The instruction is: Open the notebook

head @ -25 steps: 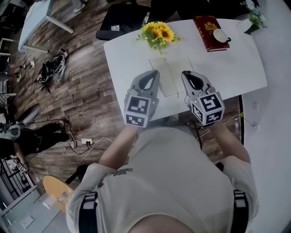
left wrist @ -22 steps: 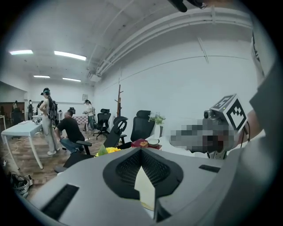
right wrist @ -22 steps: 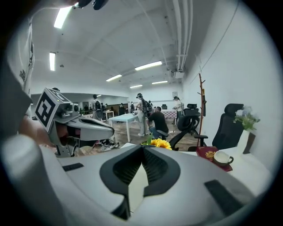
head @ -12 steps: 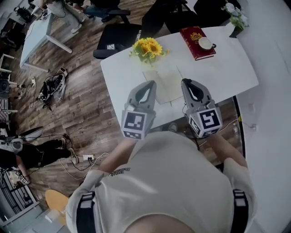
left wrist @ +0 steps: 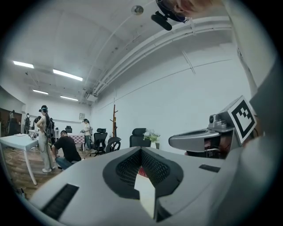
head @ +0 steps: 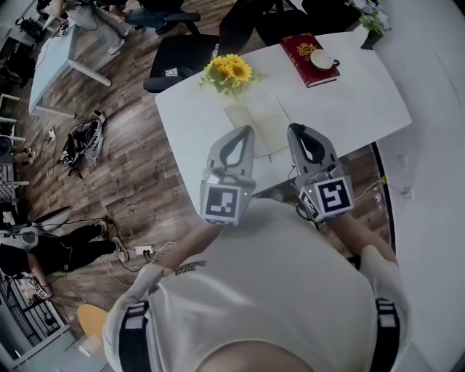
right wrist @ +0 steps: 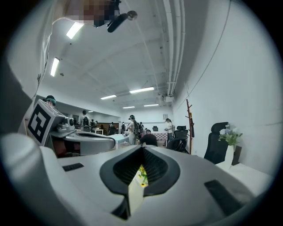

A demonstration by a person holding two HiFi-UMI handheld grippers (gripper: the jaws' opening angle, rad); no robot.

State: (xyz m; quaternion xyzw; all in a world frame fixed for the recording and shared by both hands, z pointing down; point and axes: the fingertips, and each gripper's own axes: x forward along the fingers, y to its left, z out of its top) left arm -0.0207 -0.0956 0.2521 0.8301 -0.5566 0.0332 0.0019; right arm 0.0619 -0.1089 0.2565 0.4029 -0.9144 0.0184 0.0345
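The notebook (head: 259, 128) lies open on the white table (head: 363, 102), its pale pages facing up, just behind the sunflowers (head: 229, 71). My left gripper (head: 243, 132) and right gripper (head: 297, 130) hang side by side in the air in front of the person's chest, above the table's near edge and the notebook's near end. Both point level and touch nothing. In the left gripper view the jaws (left wrist: 141, 151) meet with nothing between them. The right gripper's jaws (right wrist: 142, 149) also stand together and empty.
A red book (head: 304, 46) with a white cup (head: 322, 60) on it lies at the table's far right, near a vase of white flowers (head: 367, 18). Black office chairs (head: 182, 54) stand beyond the table. Cables (head: 134, 243) trail over the wooden floor at left.
Both grippers have risen and drawn back toward the person's chest, away from the open notebook. The notebook stays open on the table.
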